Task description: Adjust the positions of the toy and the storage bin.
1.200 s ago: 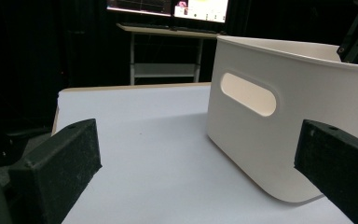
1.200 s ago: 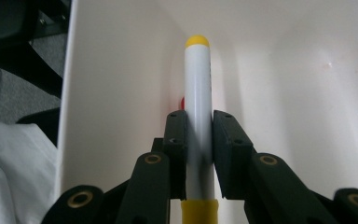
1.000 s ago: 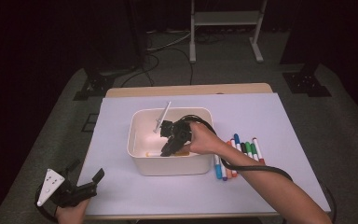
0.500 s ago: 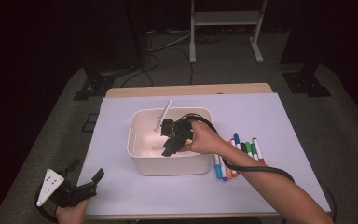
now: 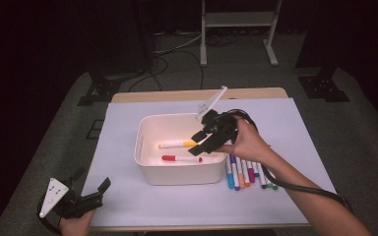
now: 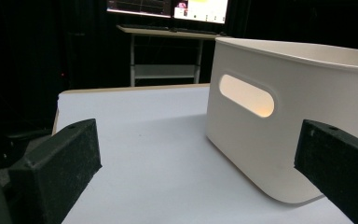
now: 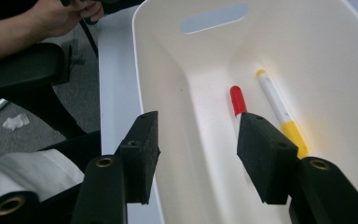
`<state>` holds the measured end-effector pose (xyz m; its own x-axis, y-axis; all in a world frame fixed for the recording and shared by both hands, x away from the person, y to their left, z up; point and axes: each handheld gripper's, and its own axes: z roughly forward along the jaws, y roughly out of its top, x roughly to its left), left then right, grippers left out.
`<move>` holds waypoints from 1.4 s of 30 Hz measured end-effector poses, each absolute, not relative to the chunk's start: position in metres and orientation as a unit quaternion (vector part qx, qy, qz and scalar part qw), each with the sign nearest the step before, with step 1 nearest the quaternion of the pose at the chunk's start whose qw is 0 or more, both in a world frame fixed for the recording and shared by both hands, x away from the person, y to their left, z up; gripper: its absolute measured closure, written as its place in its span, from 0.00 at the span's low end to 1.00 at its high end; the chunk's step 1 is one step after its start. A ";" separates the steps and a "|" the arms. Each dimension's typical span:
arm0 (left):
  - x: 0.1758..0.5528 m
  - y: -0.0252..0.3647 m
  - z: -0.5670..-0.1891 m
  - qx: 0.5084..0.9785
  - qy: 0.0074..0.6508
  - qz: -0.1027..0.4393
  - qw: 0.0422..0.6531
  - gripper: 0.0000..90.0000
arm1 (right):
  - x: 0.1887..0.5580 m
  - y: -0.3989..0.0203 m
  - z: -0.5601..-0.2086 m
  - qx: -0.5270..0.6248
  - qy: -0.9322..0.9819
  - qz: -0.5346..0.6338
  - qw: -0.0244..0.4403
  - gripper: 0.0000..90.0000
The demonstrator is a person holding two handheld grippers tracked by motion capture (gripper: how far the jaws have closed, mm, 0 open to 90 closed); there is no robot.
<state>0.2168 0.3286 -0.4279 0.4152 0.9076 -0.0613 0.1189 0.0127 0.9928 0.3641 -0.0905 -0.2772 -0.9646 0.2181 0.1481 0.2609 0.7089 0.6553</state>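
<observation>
Right gripper (image 5: pixel 200 143) over bin (image 5: pixel 179 175), jaws just opening, nothing between. Red marker (image 5: pixel 181 158) and yellow marker (image 5: pixel 177 144) lie inside. Left gripper (image 5: pixel 94 192) wide open, empty. Markers (image 5: pixel 248 173) beside bin: light, stiff, slick; grip mid-barrel.

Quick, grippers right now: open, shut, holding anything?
Left gripper: open, holding nothing, beside the white bin.
Right gripper: jaws just opened, nothing between them, over the bin above the red marker.
</observation>
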 end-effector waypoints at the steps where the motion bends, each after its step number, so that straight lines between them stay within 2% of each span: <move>1: 0.217 0.328 -0.428 0.614 0.418 0.343 0.575 0.00 | 0.360 -0.108 -0.273 -0.140 -0.919 -0.369 0.024 0.51; 12: 0.216 0.326 -0.427 0.613 0.417 0.345 0.575 0.00 | 0.342 -0.194 -0.269 -0.210 -0.895 -0.394 -0.011 0.50; 16: 0.216 0.325 -0.428 0.614 0.418 0.345 0.574 0.00 | 0.341 -0.224 -0.280 -0.242 -0.886 -0.395 -0.019 0.49; 22: 0.216 0.325 -0.428 0.614 0.419 0.346 0.573 0.00 | 0.348 -0.269 -0.322 -0.308 -0.874 -0.375 -0.020 0.49; 33: 0.216 0.325 -0.428 0.615 0.420 0.346 0.570 0.00 | 0.356 -0.308 -0.378 -0.379 -0.858 -0.346 -0.018 0.50; 42: 0.216 0.326 -0.428 0.615 0.420 0.347 0.571 0.00 | 0.360 -0.318 -0.402 -0.408 -0.851 -0.329 -0.030 0.53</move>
<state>0.2158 0.3255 -0.4284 0.4067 0.9120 -0.0526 0.1201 0.0037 0.9927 0.3598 -0.3184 -0.4019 -0.6657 0.7139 0.2170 0.6744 0.4512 0.5845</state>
